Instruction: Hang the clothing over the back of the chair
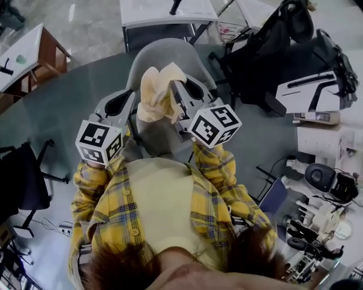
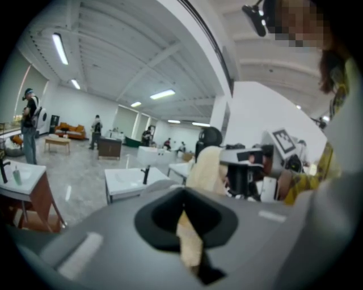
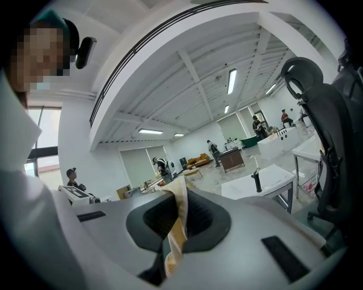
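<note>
A pale cream piece of clothing (image 1: 157,93) hangs bunched between my two grippers, above the grey chair (image 1: 170,54) whose rounded back stands right beyond it. My left gripper (image 1: 134,101) holds its left side. In the left gripper view the left gripper (image 2: 187,229) is shut, with a strip of the clothing (image 2: 190,249) pinched in it. My right gripper (image 1: 178,93) holds the right side. In the right gripper view the right gripper (image 3: 173,221) is shut on a fold of the clothing (image 3: 177,226). Both grippers point roughly level.
A black office chair (image 1: 283,51) with gear on it stands at the right, close to the grey chair. White tables (image 1: 164,11) are beyond, a wooden desk (image 1: 31,54) at far left, another black chair (image 1: 25,181) at my left. Equipment (image 1: 323,187) crowds the right.
</note>
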`<state>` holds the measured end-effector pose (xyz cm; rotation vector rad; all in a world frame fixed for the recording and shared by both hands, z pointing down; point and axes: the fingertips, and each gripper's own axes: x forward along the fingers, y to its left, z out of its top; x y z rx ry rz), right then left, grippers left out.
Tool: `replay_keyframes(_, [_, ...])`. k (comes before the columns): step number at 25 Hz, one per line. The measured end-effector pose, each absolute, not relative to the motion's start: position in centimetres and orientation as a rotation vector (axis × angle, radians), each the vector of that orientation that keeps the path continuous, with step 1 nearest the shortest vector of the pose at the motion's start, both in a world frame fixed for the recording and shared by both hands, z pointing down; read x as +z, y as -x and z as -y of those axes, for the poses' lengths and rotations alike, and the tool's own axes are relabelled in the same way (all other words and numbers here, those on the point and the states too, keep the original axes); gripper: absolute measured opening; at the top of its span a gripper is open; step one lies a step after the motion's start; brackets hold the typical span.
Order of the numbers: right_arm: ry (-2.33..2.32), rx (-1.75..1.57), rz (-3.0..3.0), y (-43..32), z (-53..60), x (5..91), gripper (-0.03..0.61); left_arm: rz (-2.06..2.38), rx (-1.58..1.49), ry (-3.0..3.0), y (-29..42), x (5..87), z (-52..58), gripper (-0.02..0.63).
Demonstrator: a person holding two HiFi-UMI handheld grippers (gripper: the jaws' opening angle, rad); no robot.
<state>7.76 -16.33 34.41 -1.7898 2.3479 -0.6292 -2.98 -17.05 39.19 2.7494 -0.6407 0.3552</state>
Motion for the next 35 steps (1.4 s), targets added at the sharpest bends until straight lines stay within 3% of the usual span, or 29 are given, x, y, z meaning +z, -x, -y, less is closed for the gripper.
replay_keyframes(35, [1.915,-0.418,-2.32,-4.6,29.6,28.0,0.017,0.357,0.329,-2.778,3.7,39.3,27.5,0.011])
